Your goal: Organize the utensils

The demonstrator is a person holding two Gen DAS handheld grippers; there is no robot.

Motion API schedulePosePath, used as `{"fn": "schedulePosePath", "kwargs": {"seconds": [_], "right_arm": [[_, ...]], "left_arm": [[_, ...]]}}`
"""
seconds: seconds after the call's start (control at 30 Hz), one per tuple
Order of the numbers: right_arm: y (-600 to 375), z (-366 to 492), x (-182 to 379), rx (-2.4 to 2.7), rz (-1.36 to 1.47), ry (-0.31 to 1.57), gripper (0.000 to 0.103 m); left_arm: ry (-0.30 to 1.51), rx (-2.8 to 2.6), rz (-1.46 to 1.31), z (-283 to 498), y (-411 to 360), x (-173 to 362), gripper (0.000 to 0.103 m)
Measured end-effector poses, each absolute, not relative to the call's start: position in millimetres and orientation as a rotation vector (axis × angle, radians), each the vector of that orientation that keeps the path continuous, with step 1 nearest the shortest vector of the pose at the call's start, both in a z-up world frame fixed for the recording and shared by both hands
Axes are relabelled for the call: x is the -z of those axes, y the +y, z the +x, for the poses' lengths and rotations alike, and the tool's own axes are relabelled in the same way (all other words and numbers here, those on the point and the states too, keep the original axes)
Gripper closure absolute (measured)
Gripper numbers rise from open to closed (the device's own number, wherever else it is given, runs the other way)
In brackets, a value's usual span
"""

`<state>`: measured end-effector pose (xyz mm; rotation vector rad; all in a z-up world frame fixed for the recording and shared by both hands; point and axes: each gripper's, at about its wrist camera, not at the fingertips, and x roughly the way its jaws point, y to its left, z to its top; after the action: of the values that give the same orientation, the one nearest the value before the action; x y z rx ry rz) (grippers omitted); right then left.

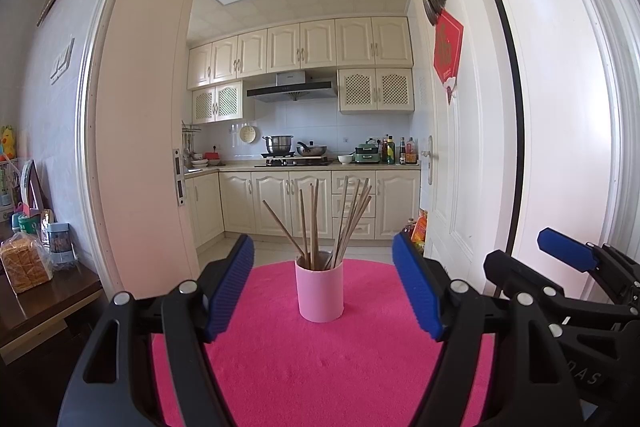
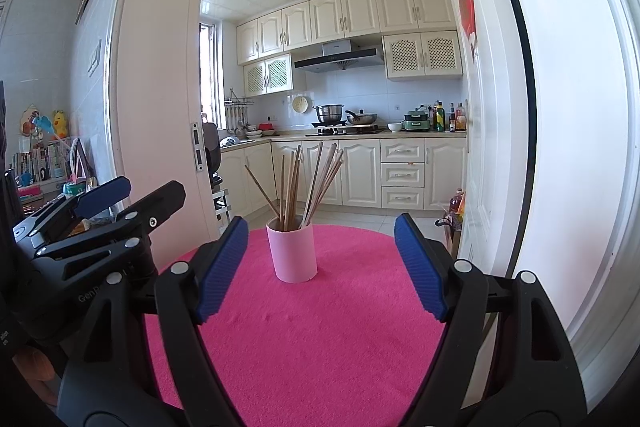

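Observation:
A pink cup [image 1: 320, 291] stands upright on a round magenta mat [image 1: 320, 367], holding several wooden chopsticks [image 1: 332, 223] that fan out above its rim. My left gripper [image 1: 323, 281] is open, its blue pads either side of the cup in the picture but short of it, with nothing between them. In the right wrist view the same cup [image 2: 294, 253] and chopsticks [image 2: 304, 183] stand ahead, slightly left of centre. My right gripper [image 2: 322, 265] is open and holds nothing. Each gripper shows at the edge of the other's view: the right gripper [image 1: 568, 259] and the left gripper [image 2: 104, 193].
A dark wooden side table [image 1: 36, 303] at the left carries a bread bag [image 1: 24, 265] and jars. A white door [image 1: 460, 147] stands open at the right, with bottles on the floor [image 1: 418, 227] by it. Behind the mat [image 2: 320, 327] lies a kitchen with cream cabinets [image 2: 360, 171].

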<state>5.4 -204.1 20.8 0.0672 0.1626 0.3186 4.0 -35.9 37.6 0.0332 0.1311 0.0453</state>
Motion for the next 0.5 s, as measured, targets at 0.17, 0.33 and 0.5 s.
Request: {"fn": "schedulePosePath", "kwargs": {"seconds": [0.17,0.33,0.5], "right_arm": [[-204.5,5.7,-19.9,-0.319,0.069,0.166,0.028],[-204.7,6.0,-19.5,-0.32,0.07,0.168,0.028],[-204.8,6.3,-18.3,-0.319,0.069,0.17,0.028]], "left_arm": [[0.131,-0.045,0.033,3.9,-35.7,-37.5,0.032],[0.131,-0.047,0.034,4.0,-35.4,-37.1,0.032],[0.131,-0.049,0.035,3.8,-34.7,-36.2,0.032]]}}
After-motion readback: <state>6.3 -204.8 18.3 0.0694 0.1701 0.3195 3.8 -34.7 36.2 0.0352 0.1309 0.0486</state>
